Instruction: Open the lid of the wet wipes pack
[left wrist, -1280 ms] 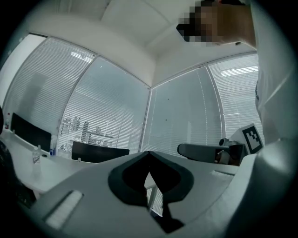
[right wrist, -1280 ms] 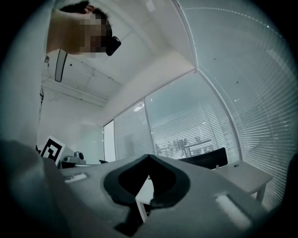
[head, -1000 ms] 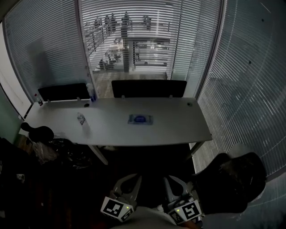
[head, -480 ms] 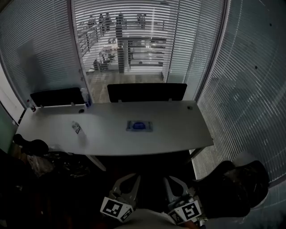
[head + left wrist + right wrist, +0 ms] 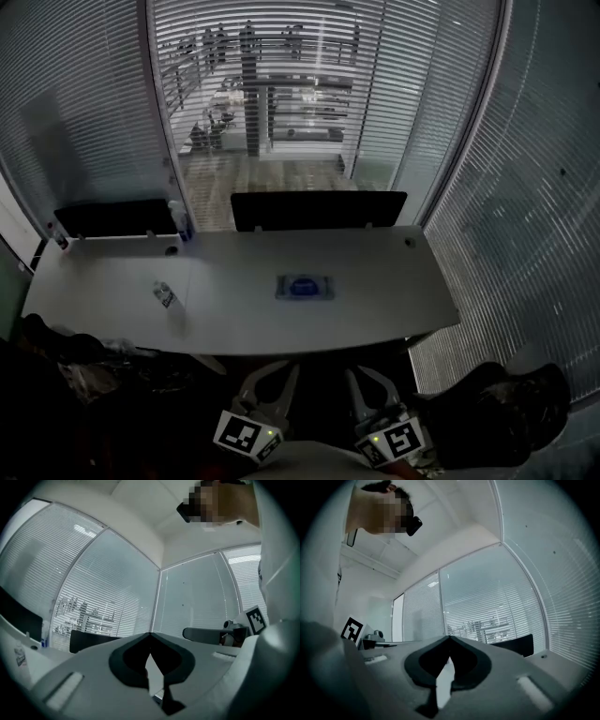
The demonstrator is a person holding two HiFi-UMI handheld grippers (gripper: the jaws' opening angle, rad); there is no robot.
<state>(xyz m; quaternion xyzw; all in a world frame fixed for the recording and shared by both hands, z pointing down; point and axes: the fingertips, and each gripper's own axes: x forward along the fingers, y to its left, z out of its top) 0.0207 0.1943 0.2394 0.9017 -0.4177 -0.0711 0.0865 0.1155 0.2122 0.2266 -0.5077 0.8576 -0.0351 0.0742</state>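
The wet wipes pack (image 5: 304,287) lies flat near the middle of the white table (image 5: 394,281), its blue lid facing up and shut. My left gripper (image 5: 272,380) and right gripper (image 5: 367,380) hang side by side at the bottom of the head view, well short of the table's near edge and far from the pack. In the left gripper view the left gripper (image 5: 150,634) has its jaws meeting at the tip with nothing between them. The right gripper (image 5: 450,638) shows the same in its own view. The pack appears in neither gripper view.
A small bottle (image 5: 166,295) lies on the table's left part. Two dark chair backs (image 5: 319,210) (image 5: 108,217) stand behind the table, with a spray bottle (image 5: 178,220) between them. A black office chair (image 5: 497,412) sits at lower right, dark clutter (image 5: 84,375) at lower left. Blind-covered glass walls surround the room.
The table and pack have slid lower and grown larger in the head view as I came closer. Both grippers keep their place at the bottom, still shut.
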